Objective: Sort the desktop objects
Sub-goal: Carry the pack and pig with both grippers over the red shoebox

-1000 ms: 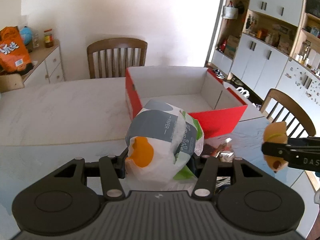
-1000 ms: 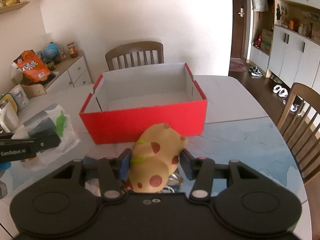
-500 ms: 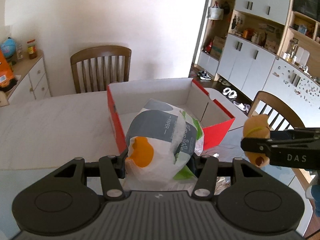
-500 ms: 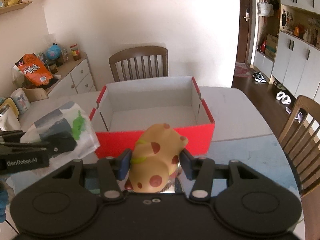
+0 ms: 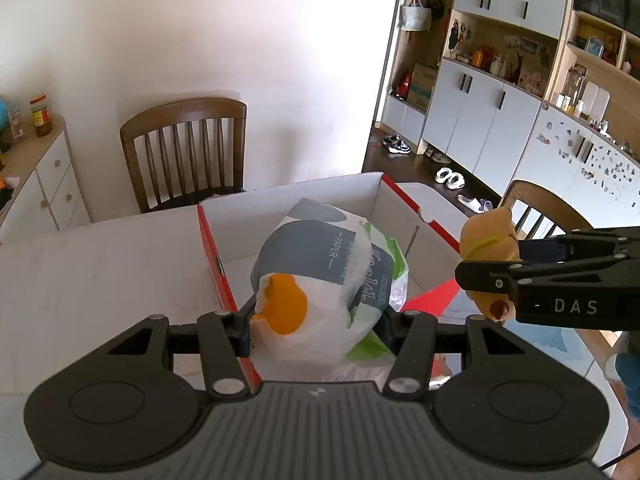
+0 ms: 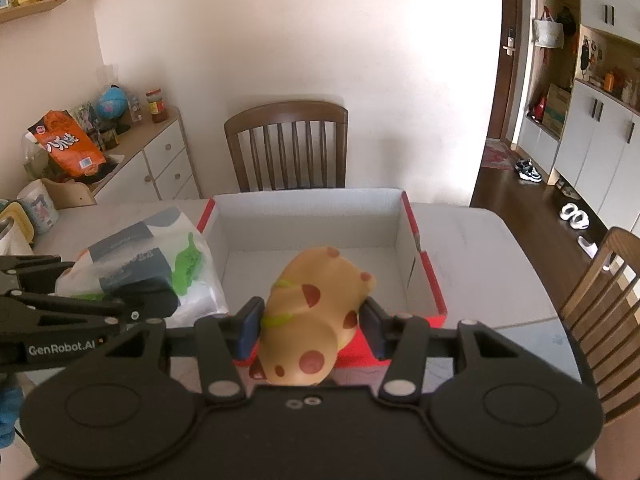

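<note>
My left gripper (image 5: 316, 320) is shut on a soft tissue pack (image 5: 320, 280), white with grey, orange and green print, held above the near left part of the red cardboard box (image 5: 212, 252). The right gripper (image 6: 310, 324) is shut on a tan squishy toy (image 6: 316, 312) with red spots and a green band, over the box's near wall (image 6: 400, 340). The box's white inside (image 6: 312, 240) holds nothing that I can see. Each gripper shows in the other's view: the right one (image 5: 480, 268) with the toy (image 5: 486, 240), the left one (image 6: 132, 304) with the pack (image 6: 148, 252).
A white marble table (image 5: 100, 264) carries the box. One wooden chair (image 6: 286, 148) stands behind the table, another (image 6: 600, 296) at the right. A white sideboard (image 6: 156, 168) with a snack bag and globe is at the left; cupboards and shelves (image 5: 500, 120) line the right wall.
Both grippers rose and moved forward with their loads, from in front of the box's near wall to over it. Neither grip changed.
</note>
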### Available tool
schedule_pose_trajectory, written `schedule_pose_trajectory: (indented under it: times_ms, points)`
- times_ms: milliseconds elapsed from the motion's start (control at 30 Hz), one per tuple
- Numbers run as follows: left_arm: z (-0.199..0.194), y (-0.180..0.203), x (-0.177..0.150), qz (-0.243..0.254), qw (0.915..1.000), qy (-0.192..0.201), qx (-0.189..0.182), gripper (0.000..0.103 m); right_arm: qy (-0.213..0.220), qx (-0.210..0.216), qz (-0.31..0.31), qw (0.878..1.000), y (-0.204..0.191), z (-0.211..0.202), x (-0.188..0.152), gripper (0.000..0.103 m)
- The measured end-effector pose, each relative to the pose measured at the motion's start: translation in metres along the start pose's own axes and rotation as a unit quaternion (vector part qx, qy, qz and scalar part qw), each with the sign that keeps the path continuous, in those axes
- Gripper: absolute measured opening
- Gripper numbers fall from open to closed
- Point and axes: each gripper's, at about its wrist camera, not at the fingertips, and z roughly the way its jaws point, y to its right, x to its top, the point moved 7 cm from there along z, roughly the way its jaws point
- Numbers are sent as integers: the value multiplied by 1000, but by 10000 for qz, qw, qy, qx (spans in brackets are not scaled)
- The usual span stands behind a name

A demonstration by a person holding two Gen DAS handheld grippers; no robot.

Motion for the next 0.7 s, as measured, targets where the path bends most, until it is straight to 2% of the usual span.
schedule_pose_trajectory:
  times_ms: [433,700]
  points:
    - [45,-15,33,164,9996,-207,15,53,-120,-8,-286,9995,-3,37,19,52]
    - [86,-22,45,304,9982,-508,-93,53,-402,43,-191,9990,6,70,25,52]
